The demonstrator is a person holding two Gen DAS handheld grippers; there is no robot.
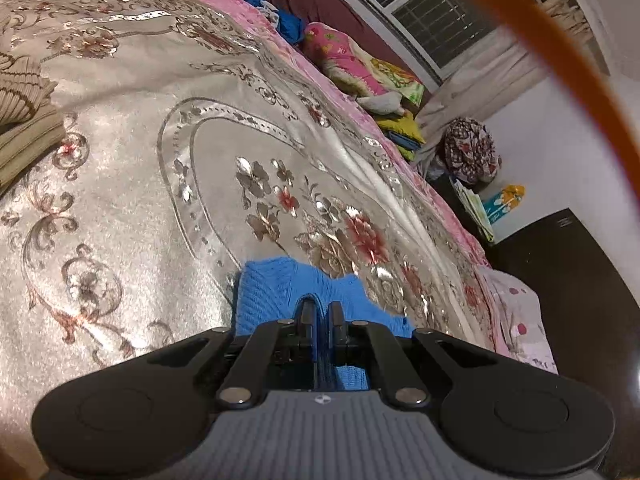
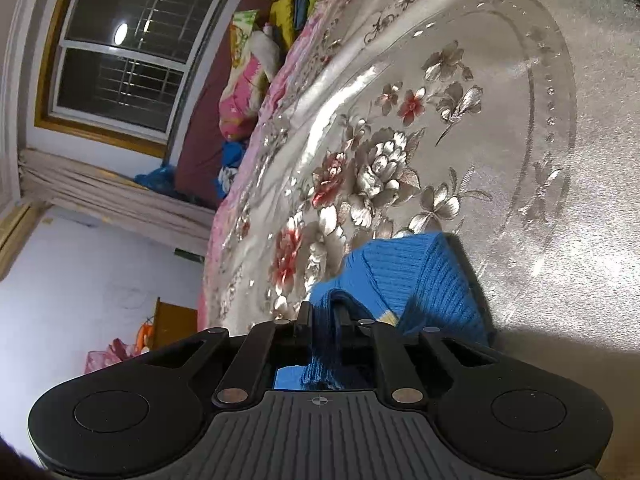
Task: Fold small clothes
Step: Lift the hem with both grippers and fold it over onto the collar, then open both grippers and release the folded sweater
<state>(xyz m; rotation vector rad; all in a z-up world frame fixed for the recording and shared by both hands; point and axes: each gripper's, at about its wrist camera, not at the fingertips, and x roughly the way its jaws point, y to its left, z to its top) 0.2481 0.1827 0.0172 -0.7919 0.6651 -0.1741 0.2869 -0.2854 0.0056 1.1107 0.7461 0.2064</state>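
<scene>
A small blue knit garment (image 1: 276, 292) is held above the silver floral bedspread (image 1: 160, 208). My left gripper (image 1: 320, 306) is shut on its edge, with blue knit pinched between the fingers. In the right wrist view my right gripper (image 2: 324, 310) is shut on another part of the same blue garment (image 2: 424, 276), which bunches to the right of the fingers and shows a small yellow patch. Most of the garment is hidden under both grippers.
Folded brown striped knitwear (image 1: 24, 120) lies at the bedspread's left edge. Pink and yellow pillows (image 1: 352, 64) and blue cloth (image 1: 288, 20) lie along the far side by the window (image 1: 432, 8). A dark cabinet (image 1: 580, 280) stands at the right. An orange strap (image 1: 560, 52) crosses the top right.
</scene>
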